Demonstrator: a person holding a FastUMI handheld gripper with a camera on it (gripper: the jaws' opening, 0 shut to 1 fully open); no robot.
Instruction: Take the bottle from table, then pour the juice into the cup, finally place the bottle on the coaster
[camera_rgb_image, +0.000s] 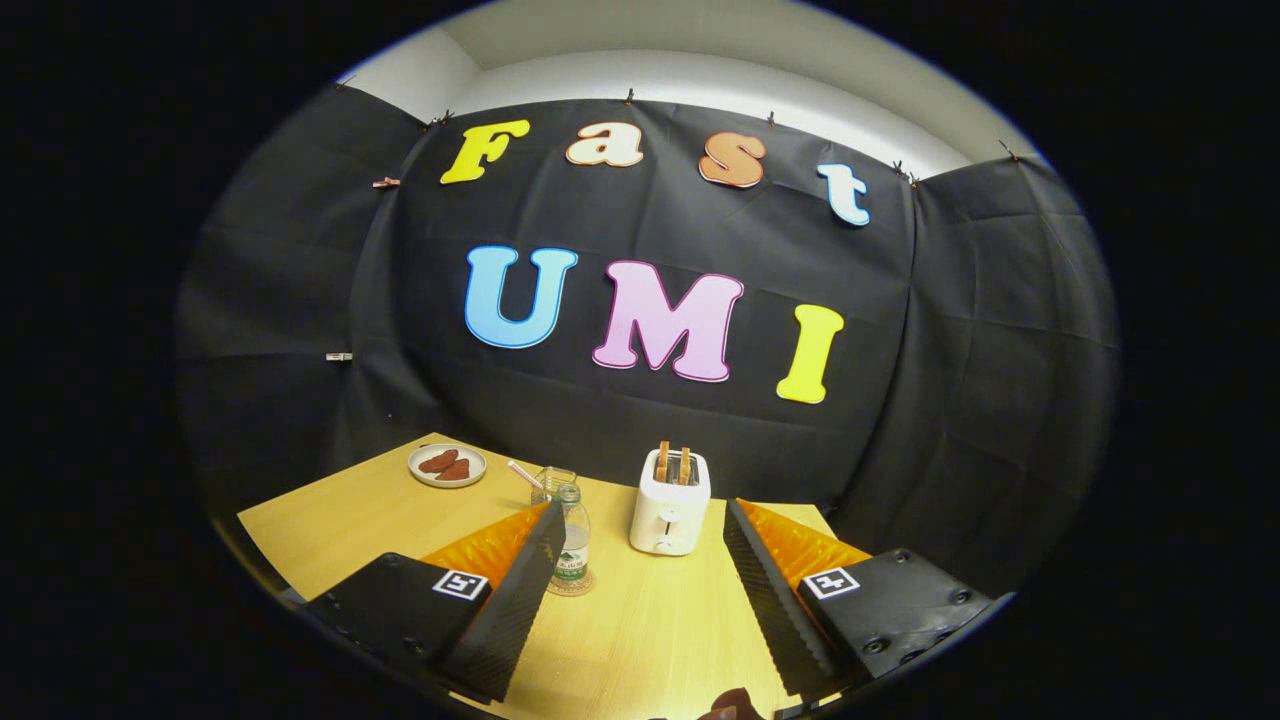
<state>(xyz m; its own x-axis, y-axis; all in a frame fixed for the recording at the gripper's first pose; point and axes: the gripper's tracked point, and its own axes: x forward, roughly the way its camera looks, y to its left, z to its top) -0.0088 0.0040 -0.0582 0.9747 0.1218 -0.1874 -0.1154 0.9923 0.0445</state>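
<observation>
A small clear bottle (572, 545) with a green label stands upright on a round coaster (572, 588) on the wooden table (640, 640). It is just inside the left finger's tip, which hides part of it. A clear glass cup (553, 483) with a straw stands right behind the bottle. My gripper (643, 512) is open, its fingers wide apart above the table, holding nothing. The bottle is apart from both fingers.
A white toaster (670, 505) with two slices of toast in it stands ahead, between the fingertips. At the table's far left corner lies a plate (447, 466) with reddish-brown pieces. Black cloth walls close the table in behind and to the right.
</observation>
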